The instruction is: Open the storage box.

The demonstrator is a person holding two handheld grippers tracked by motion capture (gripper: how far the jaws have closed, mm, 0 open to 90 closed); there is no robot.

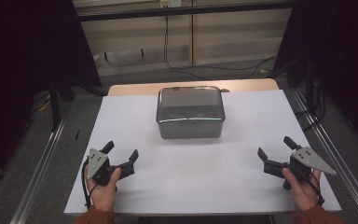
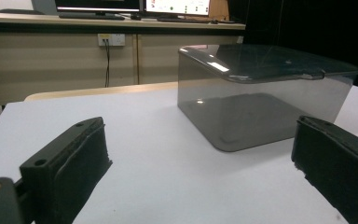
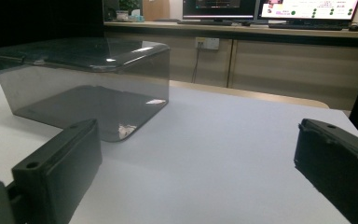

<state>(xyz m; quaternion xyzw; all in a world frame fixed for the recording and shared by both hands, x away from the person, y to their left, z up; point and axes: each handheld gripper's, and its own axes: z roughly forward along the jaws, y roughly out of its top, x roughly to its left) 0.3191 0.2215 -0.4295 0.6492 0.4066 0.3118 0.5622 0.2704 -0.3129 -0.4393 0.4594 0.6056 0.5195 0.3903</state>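
I am holding two grippers, one in each hand, low over the near part of the white bench (image 1: 191,182). My left gripper (image 1: 121,150) is sitting at the near left corner, its two fingers (image 2: 70,163) standing wide apart with nothing between them. My right gripper (image 1: 275,147) is sitting at the near right corner, and its two fingers (image 3: 60,172) are likewise spread wide and gripping nothing. Each one is carrying a grey three-cornered plate on top, and a black cable is trailing from the left one past my wrist.

Farther along, in the middle of the bench toward its far edge, one smoky see-through box (image 1: 190,113) is standing with its lid (image 2: 270,60) on. It is well apart from both grippers, lying between them and beyond. I am counting one box and one lid; whatever is inside is too dim to tell, and I am reading no label on it.

Beyond the bench, one black cable (image 1: 168,51) is hanging down from a white wall socket (image 2: 111,39) on a pale cabinet front (image 2: 51,60). On top of the cabinets two lit screens (image 3: 303,8) are standing side by side; their writing is too small to read.
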